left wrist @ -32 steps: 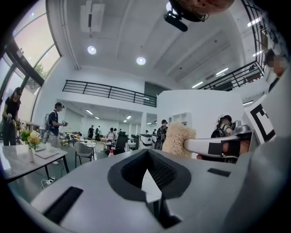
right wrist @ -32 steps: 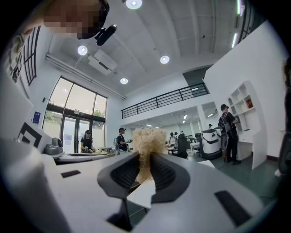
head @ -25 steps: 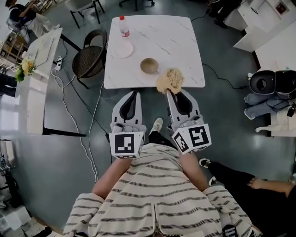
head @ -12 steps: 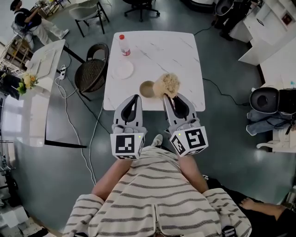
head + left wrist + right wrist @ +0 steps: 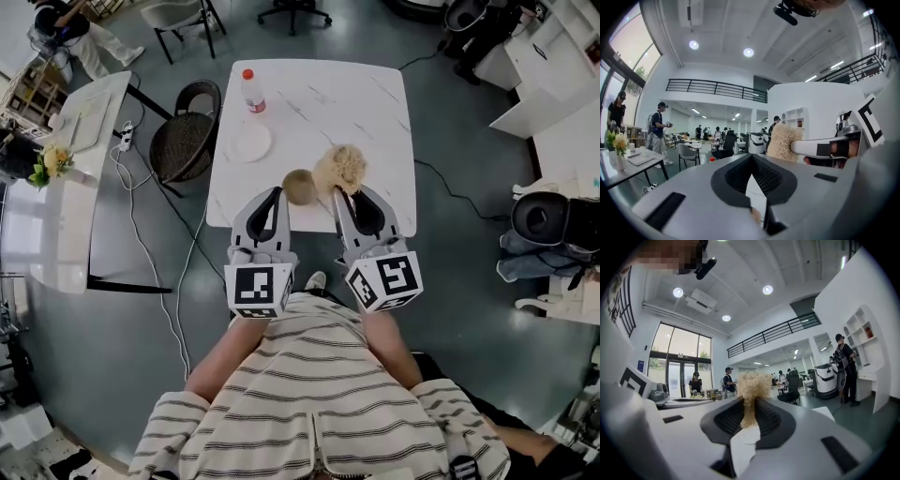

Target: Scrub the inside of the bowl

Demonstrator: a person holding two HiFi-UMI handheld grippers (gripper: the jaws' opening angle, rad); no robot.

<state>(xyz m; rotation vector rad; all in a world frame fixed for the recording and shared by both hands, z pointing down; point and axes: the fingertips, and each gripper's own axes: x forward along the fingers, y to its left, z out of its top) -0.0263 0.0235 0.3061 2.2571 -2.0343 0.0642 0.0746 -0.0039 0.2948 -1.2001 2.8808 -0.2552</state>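
One tan bowl (image 5: pixel 300 187) sat near the front edge of the white marble table (image 5: pixel 328 98), just beyond the tips of the two grippers. A pale, fibrous scrubber (image 5: pixel 339 169) lay against its right side; whether the fibres reached inside the bowl could not be told. The right gripper (image 5: pixel 339 194) had its jaws clamped on the scrubber's lower strands, and the tuft stood up beyond the pads in the right gripper view. The left gripper (image 5: pixel 276 193) hung just left of the bowl, its tips drawn together on nothing. Farther back on the table stood a white plate (image 5: pixel 251 142) and a clear bottle (image 5: pixel 251 91) with a red cap. A dark wicker chair (image 5: pixel 183 141) stood at the table's left side.
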